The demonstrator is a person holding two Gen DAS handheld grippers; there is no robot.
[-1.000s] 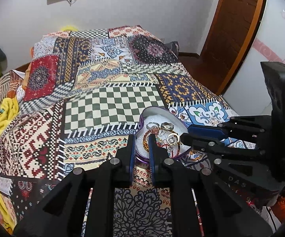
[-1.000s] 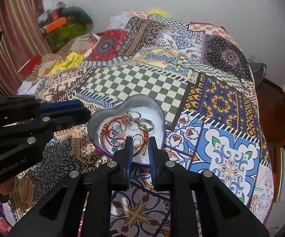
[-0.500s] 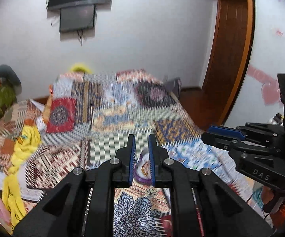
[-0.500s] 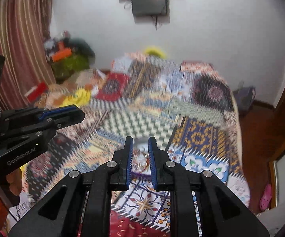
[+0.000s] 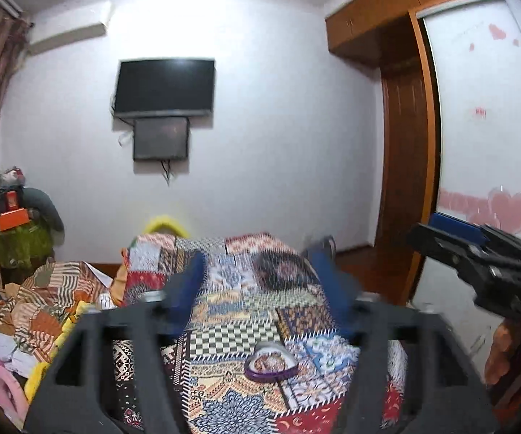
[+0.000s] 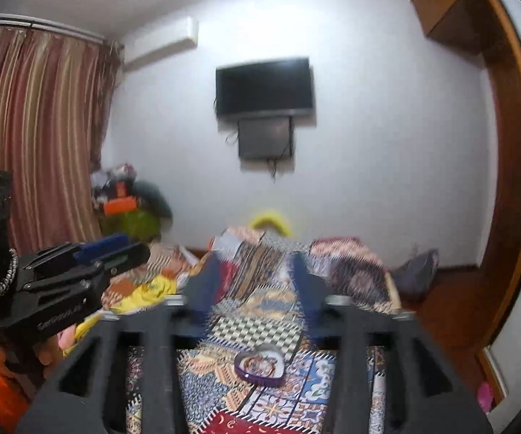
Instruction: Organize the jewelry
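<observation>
A purple heart-shaped tin with rings and bangles inside lies on the patchwork bedspread; the right wrist view shows the same tin. My left gripper is raised well above and behind the tin, its jaws opening with nothing between them. My right gripper is likewise lifted away from the tin, its jaws opening and empty. Each gripper shows at the edge of the other's view: the right gripper and the left gripper.
A television hangs on the far white wall. Heaped clothes lie left of the bed. A wooden door and wardrobe stand at the right. A striped curtain hangs at the left.
Both grippers rose and tilted up from just over the tin to a level look across the room. Both sets of jaws went from shut to spread apart.
</observation>
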